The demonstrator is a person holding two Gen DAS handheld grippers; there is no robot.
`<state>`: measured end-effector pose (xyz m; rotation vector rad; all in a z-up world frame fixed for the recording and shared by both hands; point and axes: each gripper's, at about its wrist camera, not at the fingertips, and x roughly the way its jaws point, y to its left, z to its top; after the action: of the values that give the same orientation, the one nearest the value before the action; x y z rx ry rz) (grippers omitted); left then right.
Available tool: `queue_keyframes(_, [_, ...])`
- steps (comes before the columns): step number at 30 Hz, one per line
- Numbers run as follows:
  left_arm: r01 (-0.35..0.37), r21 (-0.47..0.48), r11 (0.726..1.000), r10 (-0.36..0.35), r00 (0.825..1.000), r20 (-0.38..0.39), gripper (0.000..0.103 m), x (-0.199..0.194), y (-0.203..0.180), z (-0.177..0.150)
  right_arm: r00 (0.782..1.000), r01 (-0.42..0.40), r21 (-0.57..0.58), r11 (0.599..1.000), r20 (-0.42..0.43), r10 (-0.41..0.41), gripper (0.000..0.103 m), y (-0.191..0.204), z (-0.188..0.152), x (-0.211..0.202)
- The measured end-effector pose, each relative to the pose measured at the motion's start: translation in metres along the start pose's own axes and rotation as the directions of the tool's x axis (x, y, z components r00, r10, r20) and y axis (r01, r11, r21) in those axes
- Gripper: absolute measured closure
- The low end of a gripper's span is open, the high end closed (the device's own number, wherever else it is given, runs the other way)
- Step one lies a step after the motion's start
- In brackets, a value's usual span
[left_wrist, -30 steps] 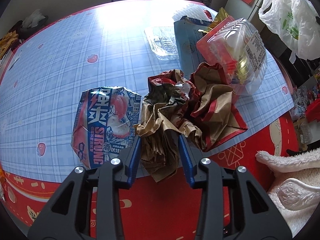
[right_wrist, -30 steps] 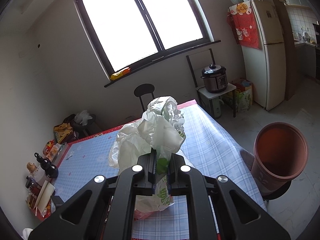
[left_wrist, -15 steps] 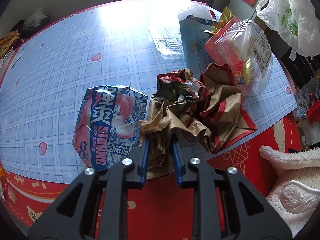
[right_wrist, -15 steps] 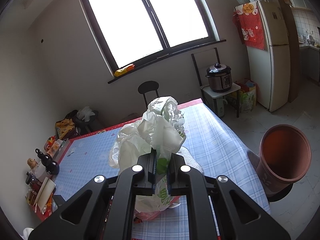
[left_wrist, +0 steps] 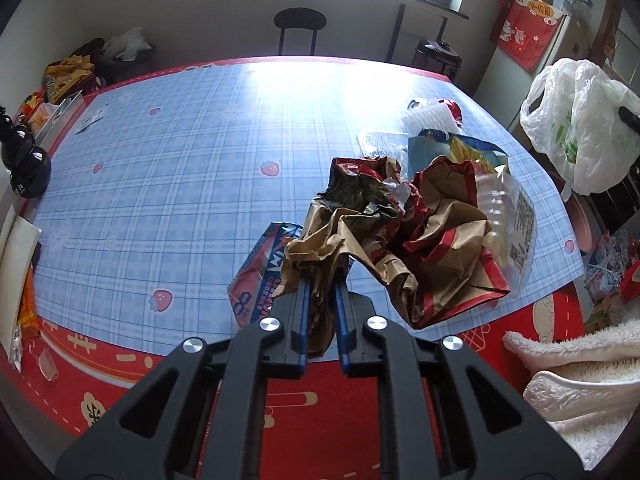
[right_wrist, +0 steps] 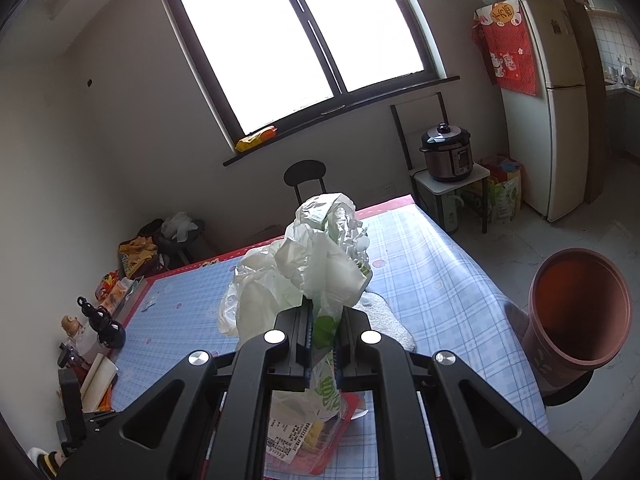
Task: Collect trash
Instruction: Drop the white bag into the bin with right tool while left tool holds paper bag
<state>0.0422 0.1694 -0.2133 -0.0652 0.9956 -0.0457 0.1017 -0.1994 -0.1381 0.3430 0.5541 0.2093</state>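
Moved since earlier: left gripper (left_wrist: 321, 312) had pinched in from a wide stance around the crumpled brown paper bag (left_wrist: 400, 240) to a narrow one, and the bag had come up off the table (left_wrist: 160, 184) with it; more of the room beyond the table showed in the left wrist view.
Left tongs: narrow, jaws closing on a fold of the paper bag, which hung bunched between the blue pads.
Right tongs: right gripper (right_wrist: 323, 344) clamped tight on the neck of the white plastic bag (right_wrist: 304, 272), same as a second before (no change there worth noting).
Trash left: blue-and-red drink carton (left_wrist: 262, 276) lay on the table, partly hidden behind the lifted paper; clear plastic clamshell (left_wrist: 512, 216) sat just beside the bag's right side, with a blue packet (left_wrist: 432, 152) behind.
Step in hand: lifting the paper bag clear of the table, by my reading.
Next move calls for: carrying the paper across to the white plastic bag, seen at the right edge of the left wrist view, with its mouth open enough to take it; the loose paper could drag the clamshell along.
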Motion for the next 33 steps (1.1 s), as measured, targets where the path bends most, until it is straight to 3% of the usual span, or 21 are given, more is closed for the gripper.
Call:
queue_keyframes(7, [-0.034,-0.048,0.998,0.039,0.993,0.114,0.088,-0.036,0.001,0.027,1.000,-0.018,0.019,1.000,0.010,0.018,0.093,-0.009,0.004,0.000])
queue_keyframes(16, [-0.021,-0.026,0.999,0.026,0.975,0.220,0.088,-0.064,-0.040,0.065,0.998,0.017,0.098,0.995,0.053,-0.022,0.093,-0.051,0.010,-0.017])
queue_keyframes(23, [0.003,-0.023,1.000,0.003,0.969,0.249,0.088,-0.070,-0.082,0.083,0.985,0.128,0.163,0.978,0.092,-0.145,0.093,-0.119,0.020,-0.042])
queue_keyframes(33, [0.006,-0.033,0.999,0.003,0.965,0.261,0.088,-0.074,-0.140,0.088,0.925,0.354,0.192,0.915,0.075,-0.374,0.093,-0.252,0.052,-0.051])
